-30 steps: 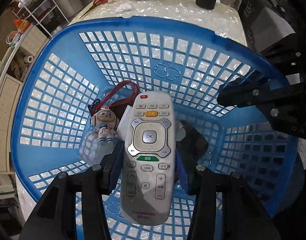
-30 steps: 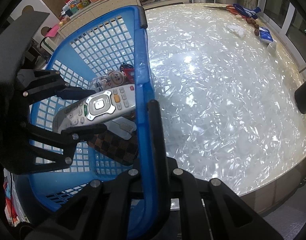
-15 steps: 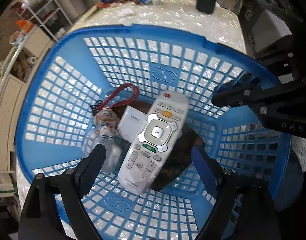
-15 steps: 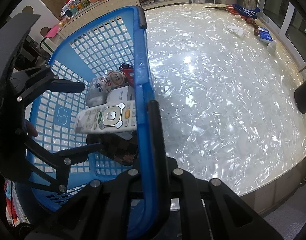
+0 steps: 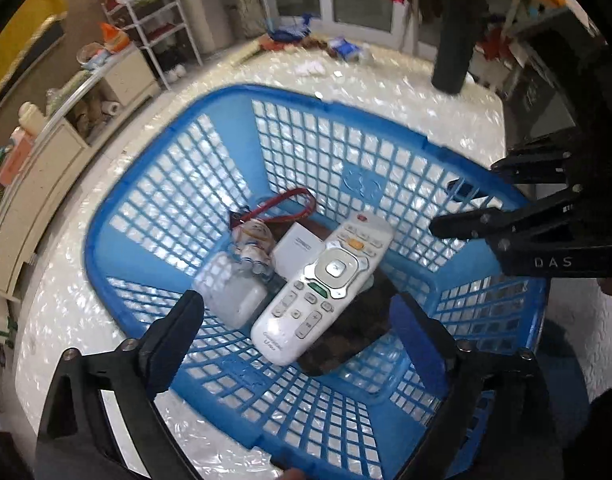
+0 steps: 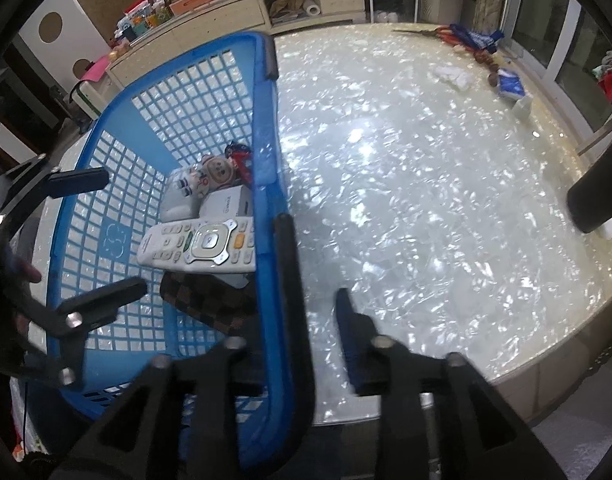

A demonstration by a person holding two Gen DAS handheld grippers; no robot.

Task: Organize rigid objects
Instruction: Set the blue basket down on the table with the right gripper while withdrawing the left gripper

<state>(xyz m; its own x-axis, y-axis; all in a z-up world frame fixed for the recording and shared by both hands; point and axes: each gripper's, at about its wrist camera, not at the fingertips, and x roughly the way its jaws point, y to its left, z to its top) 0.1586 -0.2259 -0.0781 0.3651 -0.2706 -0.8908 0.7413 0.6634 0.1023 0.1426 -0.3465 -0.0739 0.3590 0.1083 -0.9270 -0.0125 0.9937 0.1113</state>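
The white remote control (image 5: 324, 286) lies inside the blue basket (image 5: 226, 100), resting slantwise across a dark checkered wallet (image 5: 346, 336), its red power button toward 1 o'clock in the left wrist view. Just beside it toward 10 o'clock sit a small white box (image 5: 296, 250), an astronaut figurine (image 5: 253, 242) with a red lanyard (image 5: 290, 200) looped behind it, and a frosted plastic case (image 5: 234, 294) at 9 o'clock of the remote.

The left tool (image 5: 298, 330) hangs above the near part of the basket with its fingers spread wide, one on each side of the remote's lower end and touching neither it nor anything else.

The right tool (image 6: 312, 288) is at the basket's rim (image 6: 266, 184). Its fingers are parted: one black finger (image 6: 290, 264) lies against the outer face of the rim, the other (image 6: 352, 320), with a blue pad, stands apart from it over the pearly counter (image 6: 426, 200). Whether the first finger presses on the rim cannot be told.

In the right wrist view the remote (image 6: 200, 244) lies at 9 o'clock, with the box (image 6: 226, 205) and figurine (image 6: 208, 172) behind it. At the counter's far edge toward 1 o'clock lie scissors (image 6: 426, 33), a crumpled tissue (image 6: 452, 76) and a blue packet (image 6: 510, 86). A black cylinder (image 5: 456, 40) stands at 1 o'clock in the left wrist view.
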